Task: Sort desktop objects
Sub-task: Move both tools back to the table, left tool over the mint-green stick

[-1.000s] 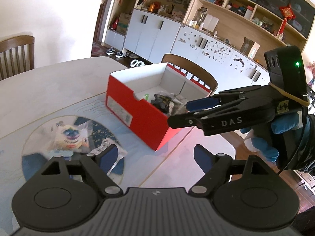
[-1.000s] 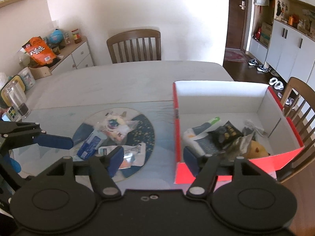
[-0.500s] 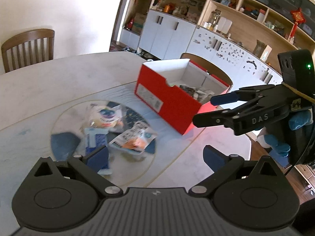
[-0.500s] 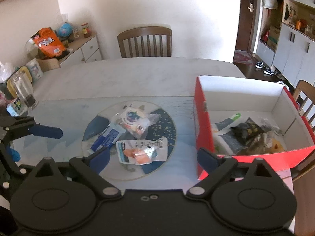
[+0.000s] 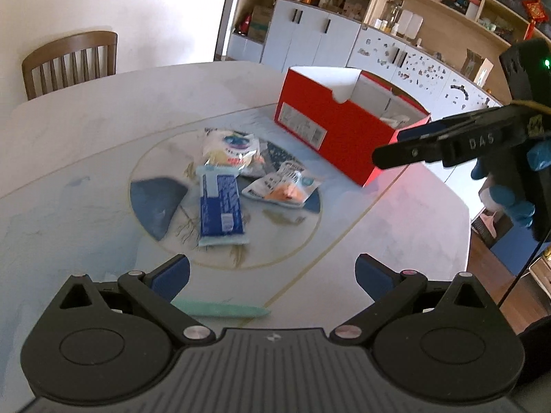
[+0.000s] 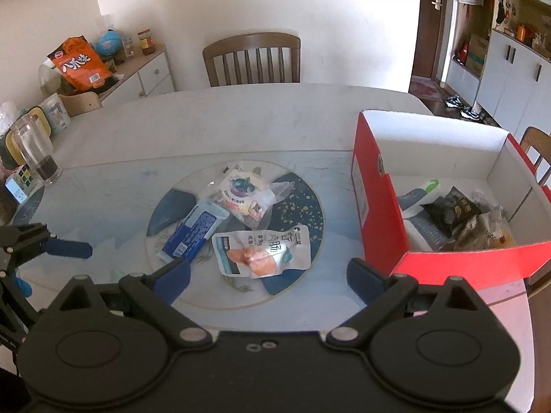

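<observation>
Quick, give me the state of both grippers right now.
Left gripper: jaws open, holding nothing.
Right gripper: jaws open, holding nothing.

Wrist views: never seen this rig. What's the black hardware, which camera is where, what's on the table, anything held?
No robot: a person holds a two-finger tool in each hand, each carrying a fisheye camera looking along its fingers. One picture is from the left tool, with the right tool visible opposite; the other is from the right tool. Both are open and empty. On the table: a blue packet, a round snack bag, an orange-and-white pouch, a green stick, and a red box partly filled.
</observation>
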Available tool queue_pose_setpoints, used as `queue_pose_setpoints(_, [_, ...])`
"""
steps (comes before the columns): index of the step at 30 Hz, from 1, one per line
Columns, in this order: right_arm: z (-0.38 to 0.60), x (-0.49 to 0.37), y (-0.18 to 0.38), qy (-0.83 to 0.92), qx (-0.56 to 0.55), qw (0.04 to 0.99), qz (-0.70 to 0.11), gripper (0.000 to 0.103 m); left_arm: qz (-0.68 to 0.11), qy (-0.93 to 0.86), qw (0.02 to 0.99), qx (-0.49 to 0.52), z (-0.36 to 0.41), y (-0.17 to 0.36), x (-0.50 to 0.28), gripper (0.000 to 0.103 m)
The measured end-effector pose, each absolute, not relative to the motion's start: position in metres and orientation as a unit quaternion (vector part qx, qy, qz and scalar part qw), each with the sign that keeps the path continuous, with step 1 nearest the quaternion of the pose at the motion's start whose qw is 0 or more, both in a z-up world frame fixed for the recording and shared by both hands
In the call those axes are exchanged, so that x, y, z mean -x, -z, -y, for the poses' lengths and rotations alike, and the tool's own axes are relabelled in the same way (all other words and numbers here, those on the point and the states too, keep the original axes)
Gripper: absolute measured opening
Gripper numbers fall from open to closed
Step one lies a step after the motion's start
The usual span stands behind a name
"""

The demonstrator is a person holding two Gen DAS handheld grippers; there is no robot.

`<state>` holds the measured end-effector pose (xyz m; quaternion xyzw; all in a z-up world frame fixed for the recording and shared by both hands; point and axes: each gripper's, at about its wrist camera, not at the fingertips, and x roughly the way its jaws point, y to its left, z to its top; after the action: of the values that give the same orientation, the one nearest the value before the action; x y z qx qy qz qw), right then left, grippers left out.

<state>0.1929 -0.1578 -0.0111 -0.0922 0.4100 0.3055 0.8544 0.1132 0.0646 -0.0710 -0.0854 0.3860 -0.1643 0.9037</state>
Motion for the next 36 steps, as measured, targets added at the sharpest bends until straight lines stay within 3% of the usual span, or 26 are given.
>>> queue_pose_setpoints(17, [0.148, -0.195, 0.036, -0.286, 0.103, 0.848, -0.435, 0.098, -0.396, 0.109, 0.91, 0.046, -0.072, 0.126, -0.115, 0.103])
queue_pose_setpoints(36, [0.118, -0.221, 0.071, -0.261, 0.117, 0.854, -0.434, 0.098, -0.384, 0.099, 0.918, -0.013, -0.057, 0.142, -0.116, 0.103])
